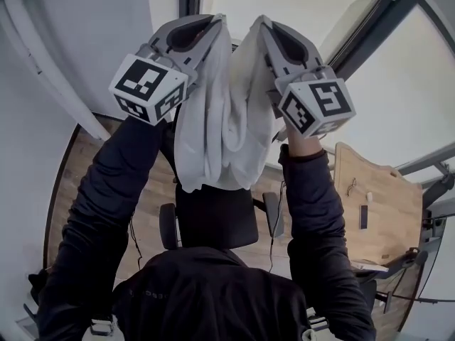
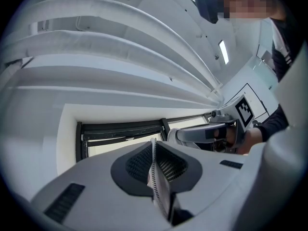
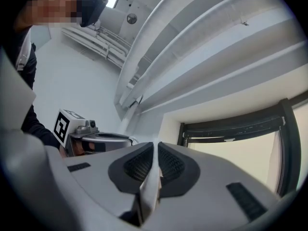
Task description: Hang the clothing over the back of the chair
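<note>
A white garment point(image 1: 224, 130) hangs in folds between my two raised grippers in the head view. My left gripper point(image 1: 213, 27) is shut on its upper left edge; a thin strip of the garment's ribbed white hem point(image 2: 156, 177) shows pinched between the jaws. My right gripper point(image 1: 257, 28) is shut on the upper right edge, with a fold of the white cloth point(image 3: 150, 184) clamped between its pads. Below the garment stands a black office chair point(image 1: 215, 219), its backrest directly under the hanging cloth. Each gripper view shows the other gripper point(image 2: 226, 129) point(image 3: 84, 137) alongside.
A wooden desk point(image 1: 377, 204) stands to the right of the chair, with small items on it. A tall window with dark frames point(image 1: 370, 27) fills the wall ahead. The chair's armrests point(image 1: 168, 226) stick out at both sides. Wooden floor lies under the chair.
</note>
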`<state>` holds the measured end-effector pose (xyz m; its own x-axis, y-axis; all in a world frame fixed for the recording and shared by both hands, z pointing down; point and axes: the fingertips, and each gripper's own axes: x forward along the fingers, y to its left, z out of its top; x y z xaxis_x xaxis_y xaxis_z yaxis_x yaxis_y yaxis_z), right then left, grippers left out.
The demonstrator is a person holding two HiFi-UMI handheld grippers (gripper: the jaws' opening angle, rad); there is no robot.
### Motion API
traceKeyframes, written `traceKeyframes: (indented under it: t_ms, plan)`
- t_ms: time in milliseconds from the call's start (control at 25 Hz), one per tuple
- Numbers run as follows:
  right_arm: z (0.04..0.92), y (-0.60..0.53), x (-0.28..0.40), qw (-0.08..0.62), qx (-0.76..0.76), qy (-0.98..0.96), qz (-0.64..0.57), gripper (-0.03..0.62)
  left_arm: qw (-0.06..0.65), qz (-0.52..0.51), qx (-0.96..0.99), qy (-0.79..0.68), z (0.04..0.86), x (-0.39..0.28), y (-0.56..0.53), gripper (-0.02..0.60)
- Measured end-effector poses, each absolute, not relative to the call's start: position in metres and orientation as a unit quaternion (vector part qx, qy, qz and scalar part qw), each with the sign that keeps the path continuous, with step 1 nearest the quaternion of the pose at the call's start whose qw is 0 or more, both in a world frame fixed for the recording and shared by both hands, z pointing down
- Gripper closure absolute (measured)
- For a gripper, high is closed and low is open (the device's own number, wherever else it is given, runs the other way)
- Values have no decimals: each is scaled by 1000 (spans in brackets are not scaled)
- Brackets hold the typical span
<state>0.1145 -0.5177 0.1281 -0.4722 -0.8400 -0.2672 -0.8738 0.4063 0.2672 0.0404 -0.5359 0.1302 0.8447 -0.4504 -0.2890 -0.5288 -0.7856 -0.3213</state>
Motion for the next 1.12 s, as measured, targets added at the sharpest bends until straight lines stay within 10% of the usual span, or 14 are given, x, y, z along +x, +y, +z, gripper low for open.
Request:
traceKeyframes:
  t_ms: [1120]
  plan:
    - [38,-682,161,102,-579,758,282,559,286,136,-887,336,41,76,-696,548]
